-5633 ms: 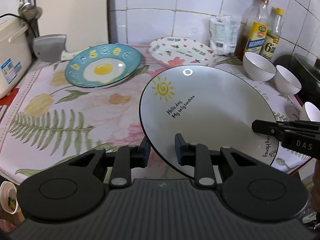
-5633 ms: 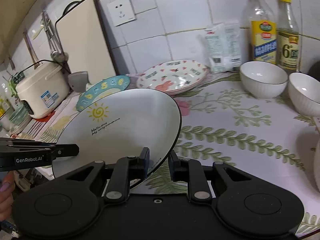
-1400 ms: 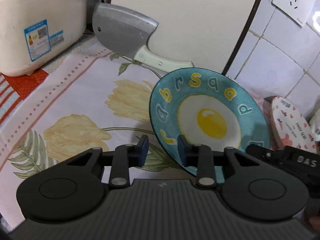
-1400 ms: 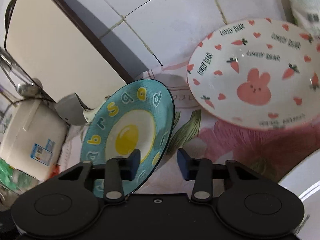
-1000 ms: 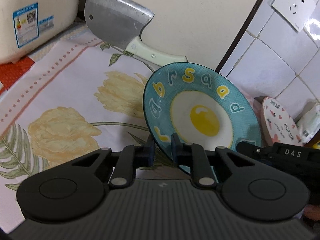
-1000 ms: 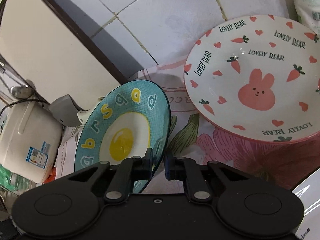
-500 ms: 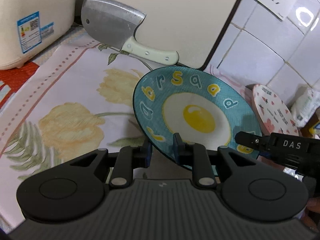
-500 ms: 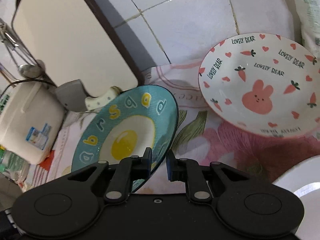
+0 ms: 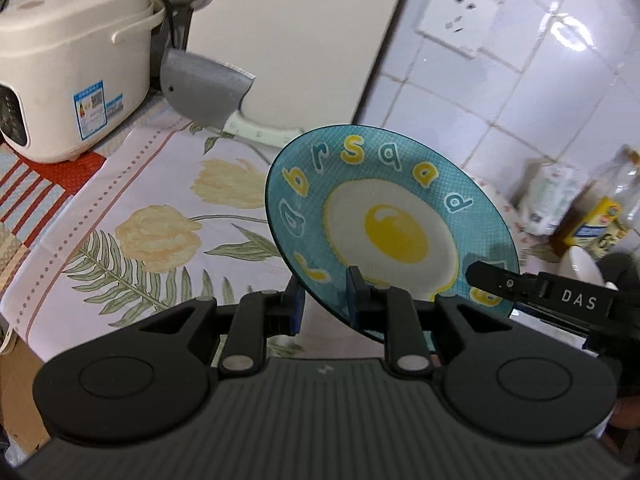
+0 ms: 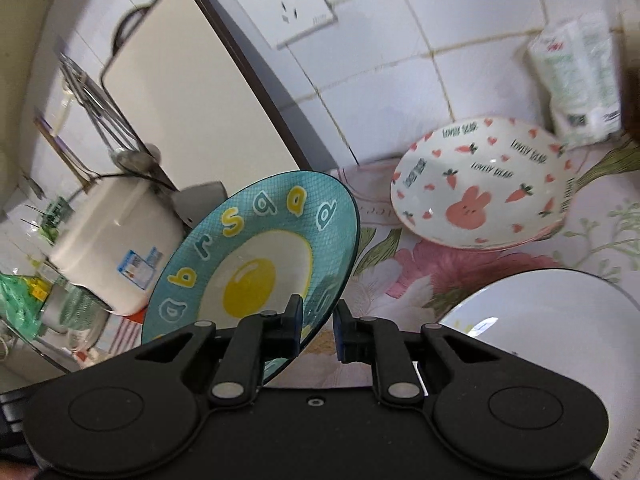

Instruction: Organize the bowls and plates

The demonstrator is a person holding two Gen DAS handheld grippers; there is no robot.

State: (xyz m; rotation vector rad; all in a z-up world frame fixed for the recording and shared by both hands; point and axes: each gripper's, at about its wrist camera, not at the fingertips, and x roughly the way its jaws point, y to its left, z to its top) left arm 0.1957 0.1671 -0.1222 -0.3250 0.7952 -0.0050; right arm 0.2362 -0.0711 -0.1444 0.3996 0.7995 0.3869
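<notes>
A teal plate (image 9: pixel 392 224) with a fried-egg picture and letters hangs tilted above the flowered cloth. My left gripper (image 9: pixel 323 300) is shut on its near left rim. My right gripper (image 10: pixel 317 322) is shut on the plate's (image 10: pixel 256 264) opposite rim, and its black finger (image 9: pixel 500 280) shows at the plate's right edge in the left wrist view. The white rabbit-and-carrot plate (image 10: pixel 480 188) rests on the counter near the tiled wall. A white plate (image 10: pixel 560 320) with a dark rim lies at the lower right of the right wrist view.
A cream rice cooker (image 9: pixel 68 68) stands at the left. A cleaver (image 9: pixel 208 88) leans by the upright cutting board (image 9: pixel 296 40). A white packet (image 10: pixel 576 80) and blurred bottles (image 9: pixel 600 216) stand by the wall at the right. A white bowl (image 9: pixel 580 264) shows beyond the plate.
Both grippers closed onto the teal plate's rim, then lifted it off the cloth; it now hangs higher and further from the cutting board, towards the white plate.
</notes>
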